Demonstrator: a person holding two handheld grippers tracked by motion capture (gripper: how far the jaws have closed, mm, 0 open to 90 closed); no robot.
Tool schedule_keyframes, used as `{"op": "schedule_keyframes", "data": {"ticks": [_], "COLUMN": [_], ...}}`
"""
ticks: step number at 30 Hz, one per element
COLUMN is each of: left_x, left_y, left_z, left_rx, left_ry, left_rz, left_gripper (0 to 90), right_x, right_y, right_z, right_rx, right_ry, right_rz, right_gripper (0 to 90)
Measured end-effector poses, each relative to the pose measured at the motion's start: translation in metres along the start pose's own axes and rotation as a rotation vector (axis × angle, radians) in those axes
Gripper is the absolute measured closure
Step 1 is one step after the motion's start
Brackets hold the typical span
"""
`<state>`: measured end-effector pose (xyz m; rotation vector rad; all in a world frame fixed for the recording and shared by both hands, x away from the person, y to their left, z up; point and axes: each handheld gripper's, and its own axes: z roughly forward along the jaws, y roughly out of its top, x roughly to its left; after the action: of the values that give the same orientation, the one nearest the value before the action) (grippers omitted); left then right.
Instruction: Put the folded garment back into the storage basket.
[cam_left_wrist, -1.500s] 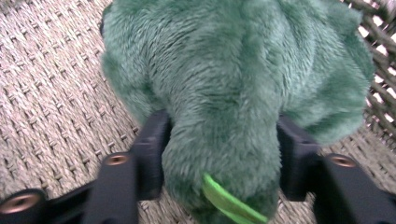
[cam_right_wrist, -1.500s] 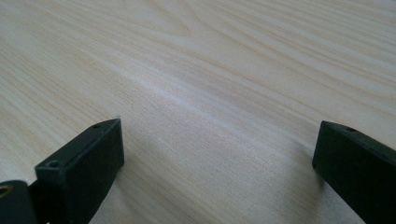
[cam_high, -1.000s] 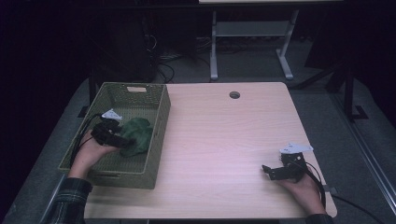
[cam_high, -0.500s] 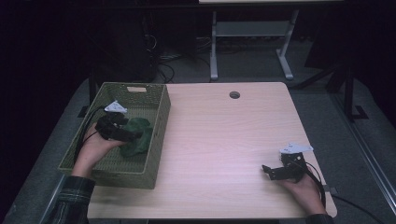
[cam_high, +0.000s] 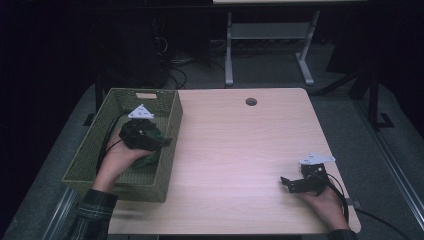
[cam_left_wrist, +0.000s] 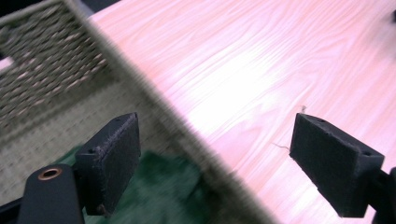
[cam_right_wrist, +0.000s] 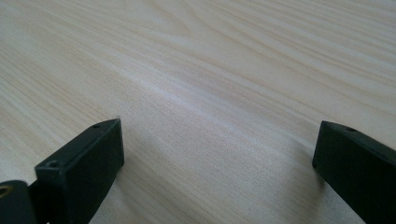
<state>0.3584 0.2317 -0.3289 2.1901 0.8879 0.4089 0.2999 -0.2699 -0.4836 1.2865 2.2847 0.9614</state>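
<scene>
left tongs (cam_high: 162, 141): a person's left hand (cam_high: 117, 157) is holding them inside the olive-green woven rectangular basket (cam_high: 90, 150), just above the dark green crumpled cloth (cam_high: 152, 159); the jaws are standing wide apart and gripping nothing.
left gripper view: one jaw is sitting over the dark green cloth (cam_left_wrist: 163, 191) inside the basket, the other is hanging over the light wood-grain surface (cam_left_wrist: 261, 70), and the basket's woven wall (cam_left_wrist: 154, 107) is running between them.
cloth: it is lying in the basket's near right part, close against the right wall, partly hidden by the hand and gripper.
basket: it is sitting on the left edge of the pale wooden rectangular surface (cam_high: 240, 150), with a handle slot in its far wall.
right tongs (cam_high: 286, 183): the person's right hand (cam_high: 322, 202) is resting them low on the surface near the front right corner, well apart from the basket; the jaws are spread apart with bare wood (cam_right_wrist: 210, 93) between them.
</scene>
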Motion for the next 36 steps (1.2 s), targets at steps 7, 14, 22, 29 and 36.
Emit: {"op": "schedule_keyframes", "data": {"ticks": [7,14,22,29,36], "left_x": [-0.030,-0.058,-0.086,-0.108,-0.119], "left_y": [0.011,0.019,0.022,0.017,0.004], "left_z": [0.012,0.029,0.048,0.072,0.100], "left_rx": [-0.038,-0.057,-0.063,-0.047,-0.009], "left_ry": [-0.044,-0.101,-0.135,-0.151,-0.122], "left_rz": [0.013,0.045,0.065,0.076,0.098], "left_gripper": [15.9,15.9,15.9,15.2,15.2], "right_x": [0.000,0.000,0.000,0.000,0.000], "right_y": [0.000,0.000,0.000,0.000,0.000], "right_z": [0.000,0.000,0.000,0.000,0.000], "right_rx": [0.000,0.000,0.000,0.000,0.000], "right_ry": [0.000,0.000,0.000,0.000,0.000], "right_rz": [0.000,0.001,0.001,0.000,0.000], "right_gripper": [1.7,1.7,1.7,1.7,1.7]}}
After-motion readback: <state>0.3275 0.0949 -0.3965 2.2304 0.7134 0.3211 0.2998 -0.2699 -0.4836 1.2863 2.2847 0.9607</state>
